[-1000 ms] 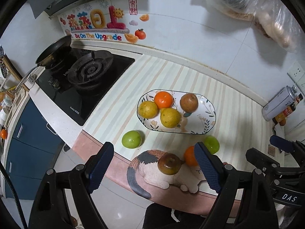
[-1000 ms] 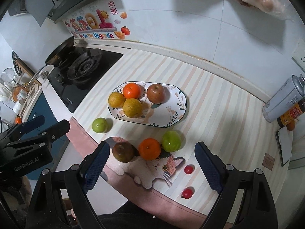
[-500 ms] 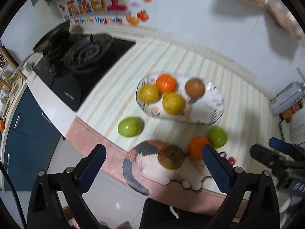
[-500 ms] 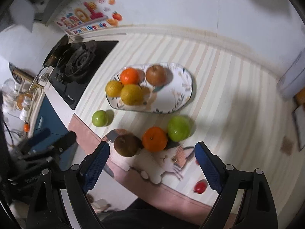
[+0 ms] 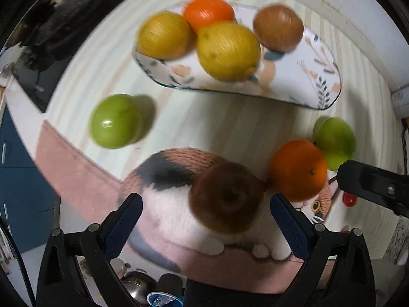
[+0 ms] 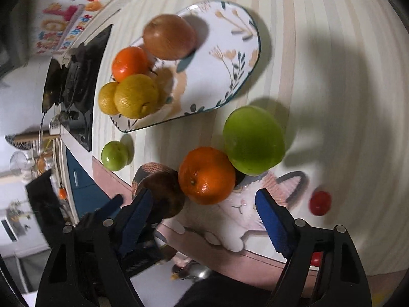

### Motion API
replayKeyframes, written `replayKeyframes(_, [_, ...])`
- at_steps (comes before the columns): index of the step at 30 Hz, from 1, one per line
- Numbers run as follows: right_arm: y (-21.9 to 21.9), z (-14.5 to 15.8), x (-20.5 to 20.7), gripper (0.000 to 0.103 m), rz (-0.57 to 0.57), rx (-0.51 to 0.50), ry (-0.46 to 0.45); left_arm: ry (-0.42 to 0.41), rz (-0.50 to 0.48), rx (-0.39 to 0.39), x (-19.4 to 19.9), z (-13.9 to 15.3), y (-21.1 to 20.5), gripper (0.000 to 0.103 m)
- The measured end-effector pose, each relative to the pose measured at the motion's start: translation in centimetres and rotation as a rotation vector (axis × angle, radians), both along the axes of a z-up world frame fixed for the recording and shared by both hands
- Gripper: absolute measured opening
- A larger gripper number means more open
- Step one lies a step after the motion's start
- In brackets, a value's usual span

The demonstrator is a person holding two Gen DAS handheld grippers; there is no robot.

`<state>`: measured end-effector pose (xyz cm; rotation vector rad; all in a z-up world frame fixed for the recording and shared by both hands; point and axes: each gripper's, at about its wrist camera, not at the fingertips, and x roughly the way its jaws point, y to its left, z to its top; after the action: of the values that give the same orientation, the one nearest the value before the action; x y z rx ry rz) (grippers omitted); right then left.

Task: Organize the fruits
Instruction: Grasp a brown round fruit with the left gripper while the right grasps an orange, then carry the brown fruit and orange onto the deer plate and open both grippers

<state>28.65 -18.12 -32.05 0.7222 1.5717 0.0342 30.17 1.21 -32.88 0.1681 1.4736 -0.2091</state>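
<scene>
We are looking at fruit grown far larger than a second ago, both grippers having dropped toward the striped mat. Our left gripper (image 5: 205, 213) is hanging released over the round brown fruit (image 5: 226, 197) on the cat-shaped mat (image 5: 166, 174), its jaws having just narrowed slightly. Our right gripper (image 6: 204, 209) is closing around the glossy orange (image 6: 206, 175), pads not yet touching. The oval floral plate (image 6: 225, 51) is holding four fruits.

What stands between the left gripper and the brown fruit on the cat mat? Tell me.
Nothing visible. The left gripper is open, and the brown fruit lies uncovered between its fingers. The orange sits close beside the fruit, near the right-hand finger.
</scene>
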Motion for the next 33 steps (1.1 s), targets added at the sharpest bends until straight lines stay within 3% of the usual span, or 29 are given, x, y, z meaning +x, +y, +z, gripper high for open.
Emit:
replayKeyframes(2, [0.4, -0.8, 0.4, 0.085, -0.013, 0.009, 0.018, 0.005, -0.011, -0.046, 0.1, -0.4, -0.1, 0.081])
replayKeyframes(4, [0.7, -1.7, 0.9, 0.085, -0.029, 0.015, 0.035, -0.003, -0.005, -0.103, -0.1, 0.2, 0.1, 0.06])
replayKeyframes(6, [1.0, -2.6, 1.3, 0.085, -0.044, 0.023, 0.052, -0.038, -0.019, -0.086, -0.4, 1.2, 0.0, 0.055])
replayKeyframes(9, [1.9, -3.9, 2.1, 0.08, -0.05, 0.01, 0.073, -0.068, -0.02, -0.077, -0.6, 1.8, 0.3, 0.054])
replayKeyframes(12, [2.6, -4.5, 2.2, 0.065, -0.015, -0.044, 0.077, -0.043, -0.007, -0.113, -0.4, 1.5, 0.9, 0.056])
replayKeyframes(17, [1.9, -4.5, 0.8, 0.064, 0.021, -0.054, 0.083, 0.027, -0.034, -0.158, -0.4, 0.8, 1.2, 0.058])
replayKeyframes(25, [0.3, -4.4, -2.1, 0.065, 0.051, -0.065, 0.106, 0.035, -0.094, -0.117, -0.2, -0.1, -0.6, 0.061])
replayKeyframes(33, [0.5, -4.7, -2.2, 0.067, 0.078, -0.075, 0.11, 0.053, -0.119, -0.089, 0.1, -1.4, -2.2, 0.062])
